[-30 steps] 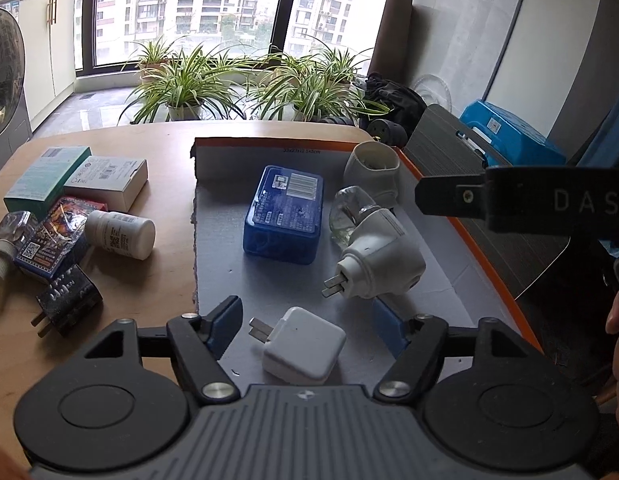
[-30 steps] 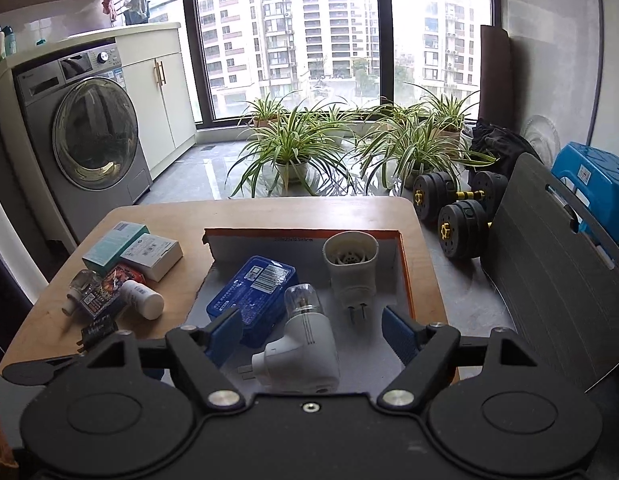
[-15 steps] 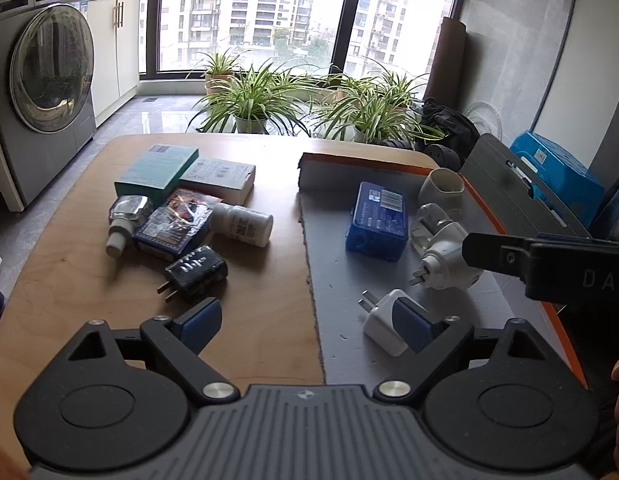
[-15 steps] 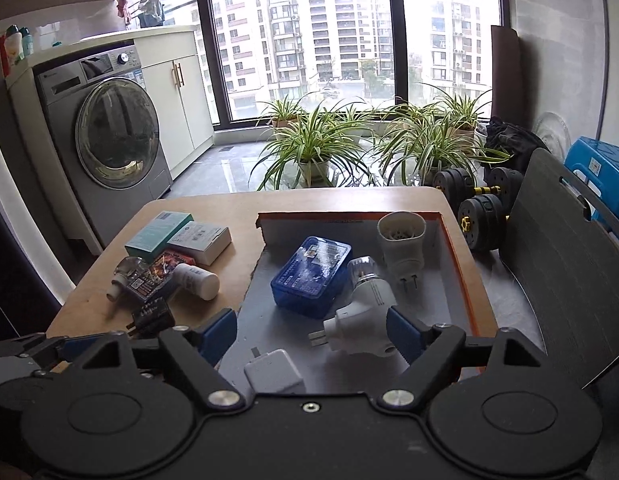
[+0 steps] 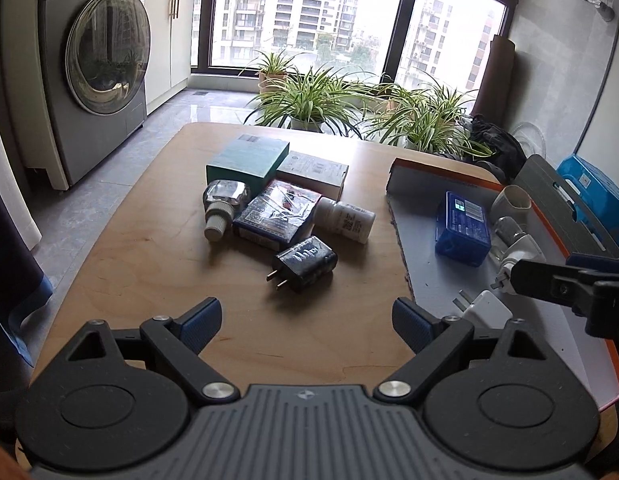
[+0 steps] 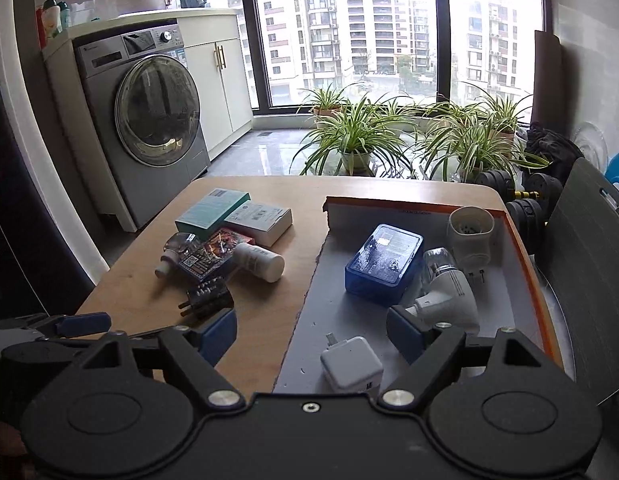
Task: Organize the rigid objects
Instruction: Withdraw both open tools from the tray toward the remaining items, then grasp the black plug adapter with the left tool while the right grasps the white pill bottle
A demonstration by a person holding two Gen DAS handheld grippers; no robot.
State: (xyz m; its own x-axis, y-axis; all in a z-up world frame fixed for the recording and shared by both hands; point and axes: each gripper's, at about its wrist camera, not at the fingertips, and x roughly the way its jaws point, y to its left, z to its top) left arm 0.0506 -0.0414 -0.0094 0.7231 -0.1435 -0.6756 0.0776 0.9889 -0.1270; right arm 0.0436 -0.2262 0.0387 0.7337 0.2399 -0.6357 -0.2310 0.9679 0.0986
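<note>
My left gripper (image 5: 305, 322) hangs open over the wooden table with nothing between its jaws. Just ahead of it lies a black charger (image 5: 303, 266). Behind that are a white pill bottle (image 5: 343, 220), a card box (image 5: 277, 216) and a small glass bottle (image 5: 223, 204). My right gripper (image 6: 311, 332) is open and empty over the near edge of the grey tray (image 6: 333, 312). On the tray lie a white charger (image 6: 351, 364), a blue box (image 6: 383, 264), a white plug-in diffuser (image 6: 445, 292) and a white cup-shaped adapter (image 6: 469, 236).
A teal box (image 5: 247, 158) and a white box (image 5: 313, 170) sit at the back of the pile. The tray has a raised orange rim (image 6: 529, 280). A grey chair (image 6: 589, 248) stands right of the table, with a washing machine (image 6: 149, 128) and potted plants (image 6: 357, 136) beyond.
My left gripper let go of the white charger on the tray, opened wide and swung left over the table. My right gripper drew back from the white diffuser, which stays on the tray.
</note>
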